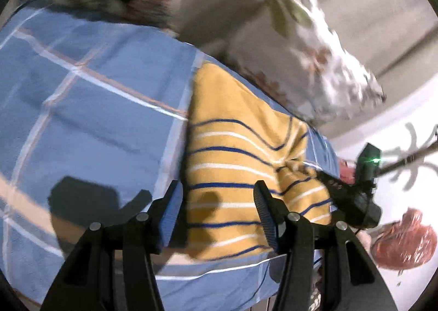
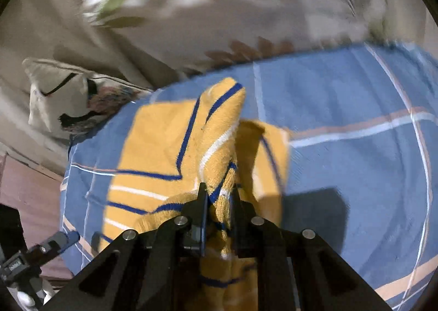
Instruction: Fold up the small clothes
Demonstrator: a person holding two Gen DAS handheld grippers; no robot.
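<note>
Blue checked bedding with pale and tan lines covers the whole work surface, and a cream wall and floral pillows sit blurred behind it. Out to the left of the left gripper is plain bedspread, with the gripper's own dark shadow falling on it. That gripper hangs with its jaws spread wide and nothing between them, fingertips just above the near edge of the yellow striped garment, which lies straight ahead of it on the bedspread. Off to its right, the right gripper comes into the left wrist view as a dark body with a green light, low at the garment's right edge. Seen from its own camera, the right gripper is pinched narrow on a bunched fold of the garment, lifting that fold above the flatter yellow cloth spread to its left.
</note>
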